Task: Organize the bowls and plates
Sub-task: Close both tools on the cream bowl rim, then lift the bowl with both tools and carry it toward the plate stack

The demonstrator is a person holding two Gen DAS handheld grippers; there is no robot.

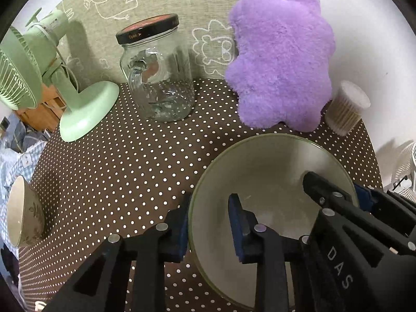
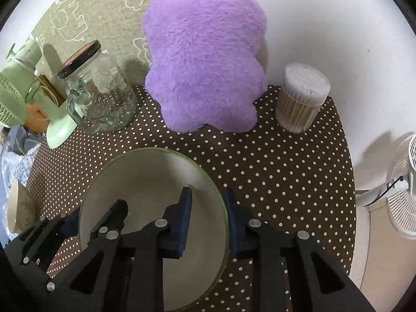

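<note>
A large bowl (image 1: 270,182) is straddled at opposite rims by two grippers on a dotted tablecloth (image 1: 124,161).

The left gripper (image 1: 208,223) is set over the bowl's left rim, one pad outside the wall and one inside, with a gap visible at the inner pad, so a firm clamp cannot be confirmed. The right gripper (image 2: 208,218) is set likewise over the right rim (image 2: 223,208); the two-sided hold is judged a way to keep a wide bowl level. Far to the left of both, a small patterned bowl (image 1: 23,213) is seen lying on its side at the cloth's edge. Ahead are counted one lidded glass jar (image 1: 158,78), one green desk fan (image 1: 39,78), one purple plush toy (image 1: 280,59) and one tub of cotton swabs (image 2: 301,98); two bowls and no plates are in view.
</note>
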